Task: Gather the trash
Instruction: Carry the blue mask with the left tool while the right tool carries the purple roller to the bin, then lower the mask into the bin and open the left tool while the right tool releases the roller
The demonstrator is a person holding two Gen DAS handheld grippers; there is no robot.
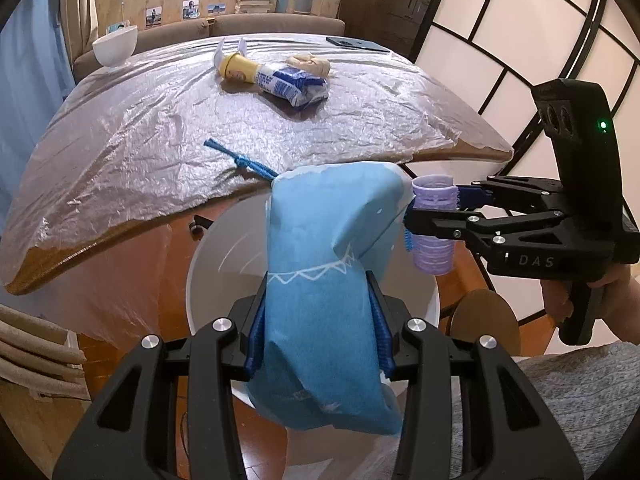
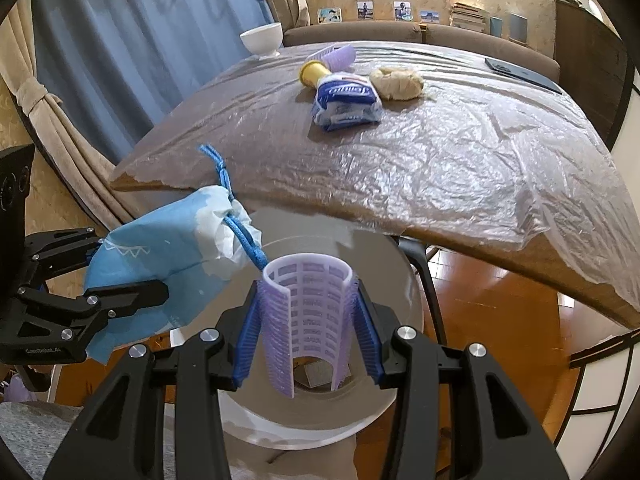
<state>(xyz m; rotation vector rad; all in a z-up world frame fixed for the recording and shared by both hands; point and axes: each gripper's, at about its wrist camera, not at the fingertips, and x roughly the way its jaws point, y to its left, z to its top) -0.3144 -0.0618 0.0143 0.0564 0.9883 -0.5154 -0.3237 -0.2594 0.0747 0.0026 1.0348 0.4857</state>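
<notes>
So left gripper [image 1: 320, 336] was clamped on the blue drawstring bag [image 1: 320, 280], right gripper [image 2: 305, 328] clamped on the purple hair roller [image 2: 308, 312]. Both hung over the white bin [image 2: 312, 420] beside the table [image 2: 440, 184]; bin contents looked like scraps, unclear.

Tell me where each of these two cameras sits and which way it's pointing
Left wrist: rides on the left tool, looking forward and down over the blue drawstring bag it grips, toward the white bin and plastic-covered table; a hand holding the right tool shows.
Right wrist: rides on the right tool, looking down past the purple hair roller it grips, into the bin; the left tool shows.
Shared: bag, roller, bin, table, white bowl, tissue pack.
</notes>
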